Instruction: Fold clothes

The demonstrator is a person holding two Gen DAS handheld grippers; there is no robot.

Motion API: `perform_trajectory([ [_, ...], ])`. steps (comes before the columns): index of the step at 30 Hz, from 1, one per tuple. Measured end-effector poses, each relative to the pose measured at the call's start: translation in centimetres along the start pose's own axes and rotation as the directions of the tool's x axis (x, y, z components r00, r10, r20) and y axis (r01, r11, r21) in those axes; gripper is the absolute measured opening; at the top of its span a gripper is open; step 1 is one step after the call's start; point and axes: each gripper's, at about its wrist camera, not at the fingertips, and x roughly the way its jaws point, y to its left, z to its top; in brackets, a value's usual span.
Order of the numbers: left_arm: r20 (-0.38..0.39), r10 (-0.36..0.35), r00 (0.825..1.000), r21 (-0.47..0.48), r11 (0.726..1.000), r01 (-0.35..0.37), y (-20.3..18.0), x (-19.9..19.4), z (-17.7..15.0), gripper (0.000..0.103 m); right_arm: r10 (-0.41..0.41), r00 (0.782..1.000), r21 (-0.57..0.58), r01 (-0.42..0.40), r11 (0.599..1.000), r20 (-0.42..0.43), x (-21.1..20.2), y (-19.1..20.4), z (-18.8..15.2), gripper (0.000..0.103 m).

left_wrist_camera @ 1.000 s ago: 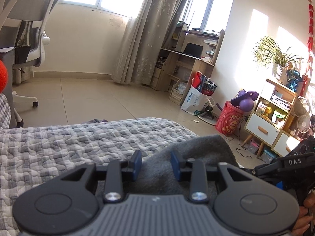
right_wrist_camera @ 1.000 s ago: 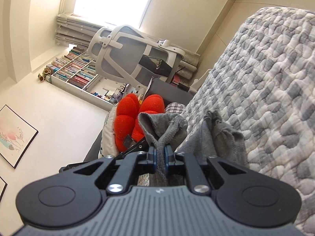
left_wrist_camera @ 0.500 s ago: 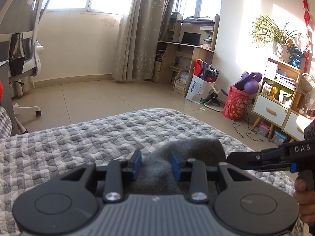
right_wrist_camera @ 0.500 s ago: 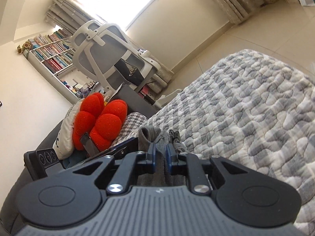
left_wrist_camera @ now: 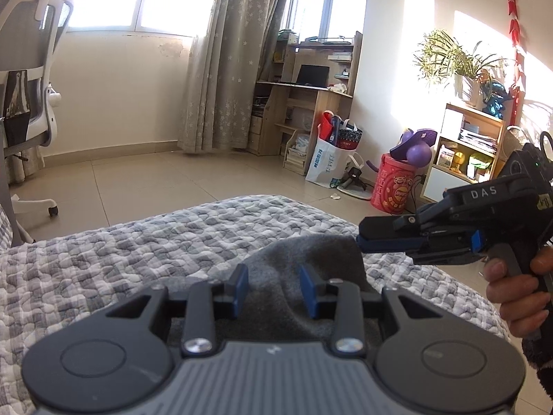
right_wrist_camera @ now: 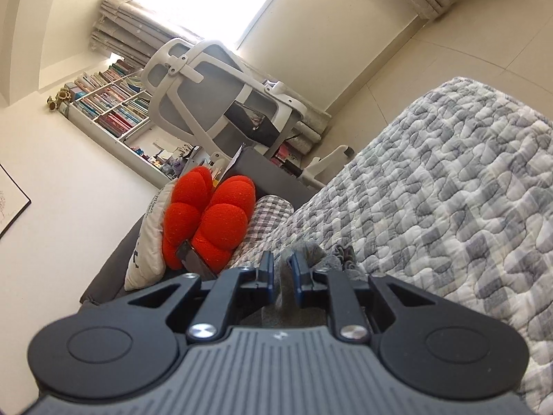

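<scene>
A dark grey garment (left_wrist_camera: pixel 311 273) lies bunched on the grey patterned quilt (left_wrist_camera: pixel 121 263) of a bed. My left gripper (left_wrist_camera: pixel 273 288) is open, its blue pads on either side of the cloth and not pinching it. My right gripper (right_wrist_camera: pixel 282 276) holds a fold of the same grey garment (right_wrist_camera: pixel 311 252) between its pads, which stand slightly apart. In the left wrist view the right gripper (left_wrist_camera: pixel 366 238) comes in from the right, its tip on the garment's raised far corner, with a hand on its handle.
The quilt (right_wrist_camera: pixel 449 200) covers the bed. A red cushion (right_wrist_camera: pixel 207 218), a white pillow (right_wrist_camera: pixel 148 242) and a checked pillow (right_wrist_camera: pixel 266 214) lie at the head. A white office chair (right_wrist_camera: pixel 221 86) stands beside the bed. Tiled floor (left_wrist_camera: pixel 155 180), desk and shelves lie beyond.
My right gripper has lowered the garment toward the quilt and its pads have parted a little. In the left view the right gripper has moved further in. My left gripper stayed open.
</scene>
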Motion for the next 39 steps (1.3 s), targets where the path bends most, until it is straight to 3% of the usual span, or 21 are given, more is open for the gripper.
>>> perform_trajectory([
  [7,-0.01,-0.002,1.0,-0.002,1.0,0.002,0.0,0.7,-1.1,0.034,-0.007,0.996,-0.094,-0.001,0.996,-0.09,0.7,-0.4,0.0,0.018],
  [13,0.008,-0.001,1.0,0.01,1.0,0.001,-0.2,0.7,-1.8,0.034,0.064,0.989,-0.149,-0.084,0.985,-0.136,1.4,0.2,-0.4,0.018],
  [17,0.02,-0.001,1.0,0.01,1.0,0.001,-0.2,0.6,-2.1,0.035,0.052,0.989,-0.172,-0.076,0.982,-0.138,2.2,0.6,-0.4,0.035],
  [19,0.022,0.001,1.0,0.012,1.0,-0.001,-0.3,0.7,-2.2,0.035,0.053,0.989,-0.17,-0.076,0.983,-0.136,2.8,0.6,-0.3,0.035],
  [29,0.021,0.004,1.0,0.022,1.0,-0.005,-0.5,0.5,-2.3,0.036,0.071,0.997,-0.033,-0.071,0.997,0.007,3.1,-0.8,1.7,0.035],
  [37,0.074,0.001,0.997,-0.008,1.0,0.0,0.6,-2.3,-1.3,0.036,-0.004,0.999,-0.246,0.015,0.969,0.049,1.8,3.7,0.5,0.035],
  [39,0.083,0.017,0.996,-0.009,1.0,-0.016,1.2,-3.1,-1.1,0.028,-0.021,0.998,-0.3,0.039,0.953,0.061,1.5,4.9,0.1,0.035],
])
